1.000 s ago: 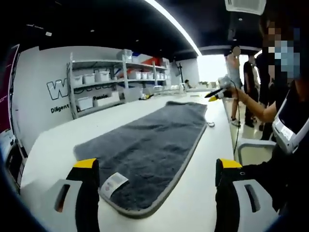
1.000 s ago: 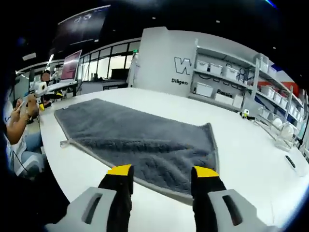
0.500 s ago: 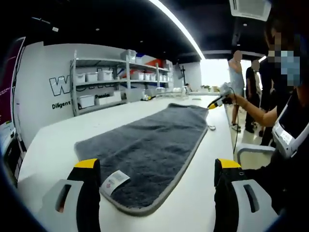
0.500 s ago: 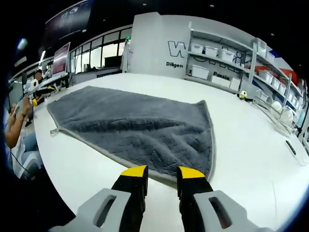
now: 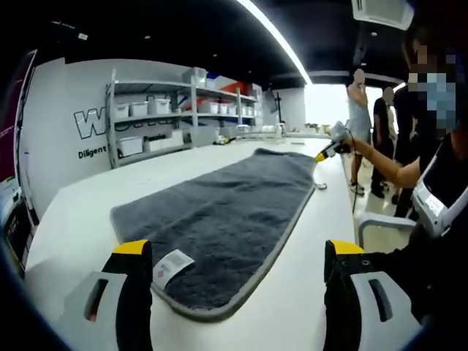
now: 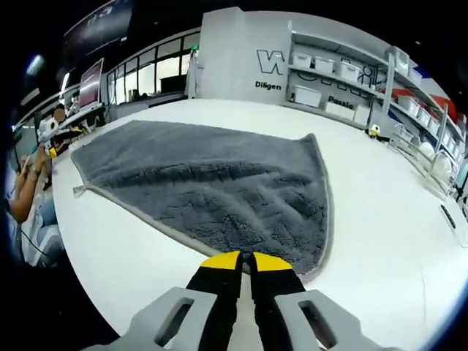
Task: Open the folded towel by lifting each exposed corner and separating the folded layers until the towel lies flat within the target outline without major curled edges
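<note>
**Soft towel, grip it by the bound edge**

Your white table (image 5: 73,219) carries the grey towel (image 5: 219,212), spread long across it; no target outline is visible from here. Judge the towel as light, limp and plush: it will sag and drag, not slide stiffly, so lift slowly.

Your left gripper (image 5: 238,252) stands with jaws wide, straddling the near end, beside the white label (image 5: 170,265). Your right gripper (image 6: 241,257) has its yellow tips pressed nearly together just before the towel's near hem (image 6: 322,256), seemingly with nothing between them.

Take hold at the stitched hem near a corner, where the cloth is firmest.
</note>
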Demonstrator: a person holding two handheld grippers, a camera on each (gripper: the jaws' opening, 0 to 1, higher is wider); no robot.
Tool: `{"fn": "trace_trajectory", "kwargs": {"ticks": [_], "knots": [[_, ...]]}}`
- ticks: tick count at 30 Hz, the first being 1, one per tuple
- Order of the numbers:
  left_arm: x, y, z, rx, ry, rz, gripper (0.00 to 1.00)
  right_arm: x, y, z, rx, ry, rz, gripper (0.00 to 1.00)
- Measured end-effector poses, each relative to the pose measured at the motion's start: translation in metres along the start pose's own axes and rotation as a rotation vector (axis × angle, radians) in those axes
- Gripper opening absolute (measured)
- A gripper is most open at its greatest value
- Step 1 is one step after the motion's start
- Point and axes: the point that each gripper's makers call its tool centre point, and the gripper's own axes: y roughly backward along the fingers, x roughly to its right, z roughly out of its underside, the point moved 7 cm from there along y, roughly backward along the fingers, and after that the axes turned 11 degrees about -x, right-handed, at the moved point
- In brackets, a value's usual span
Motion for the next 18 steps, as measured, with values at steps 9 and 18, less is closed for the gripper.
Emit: {"fn": "trace_trajectory", "kwargs": {"ticks": [9, 18], "knots": [[0.005, -0.002, 0.003, -0.008, -0.005, 0.01, 0.96, -0.001, 0.009, 0.01, -0.011, -0.003, -0.019, 0.01], [0.002, 0.003, 0.006, 0.0, 0.008, 0.002, 0.96, -0.002, 0.016, 0.017, -0.006, -0.01, -0.032, 0.01]]}}
